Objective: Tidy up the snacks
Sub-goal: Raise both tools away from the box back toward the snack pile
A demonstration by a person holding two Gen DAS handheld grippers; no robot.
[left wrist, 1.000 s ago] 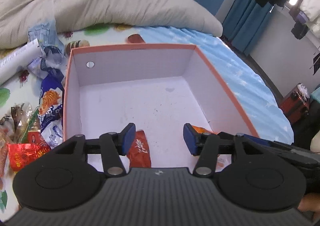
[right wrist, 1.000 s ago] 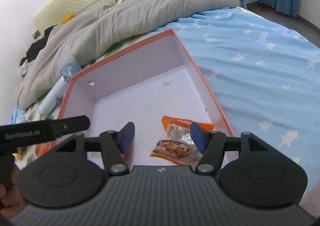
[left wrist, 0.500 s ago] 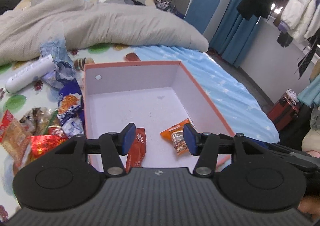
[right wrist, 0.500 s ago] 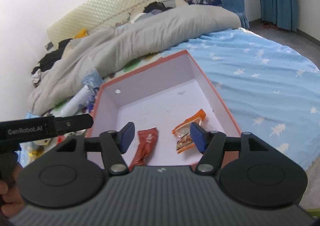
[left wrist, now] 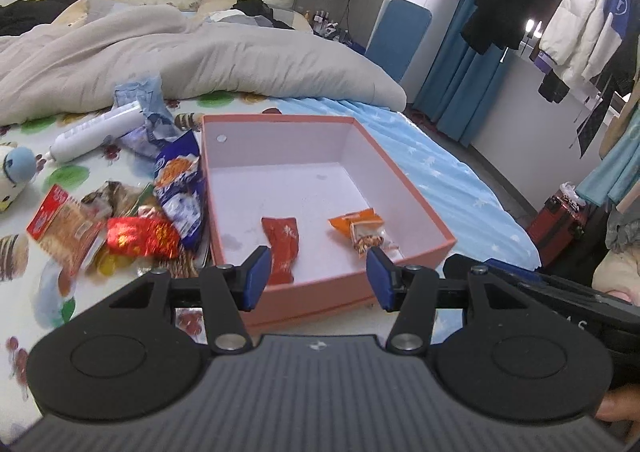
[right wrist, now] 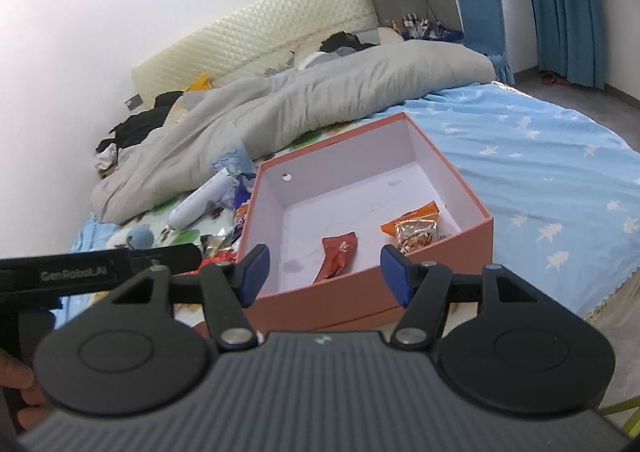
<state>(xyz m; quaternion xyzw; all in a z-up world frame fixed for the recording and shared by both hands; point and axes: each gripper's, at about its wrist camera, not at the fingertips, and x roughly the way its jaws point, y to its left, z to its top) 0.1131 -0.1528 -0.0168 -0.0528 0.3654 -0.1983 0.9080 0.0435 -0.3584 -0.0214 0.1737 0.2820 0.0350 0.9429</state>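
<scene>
Both grippers hover near the front edge of the orange box (left wrist: 404, 188) on the bed. Left gripper (left wrist: 318, 276) jaws spread wide, nothing held. Right gripper (right wrist: 324, 270) same, wide apart, empty. Inside the box: a red packet (left wrist: 282, 248) near the front wall, an orange snack packet (left wrist: 362, 228) to its right, apart from it. More snacks (left wrist: 132, 224) piled on the bed just left of the box, touching its side. Grey blanket (left wrist: 200, 56) behind.

Both grippers (left (left wrist: 318, 278), right (right wrist: 325, 275)) agape, empty
</scene>
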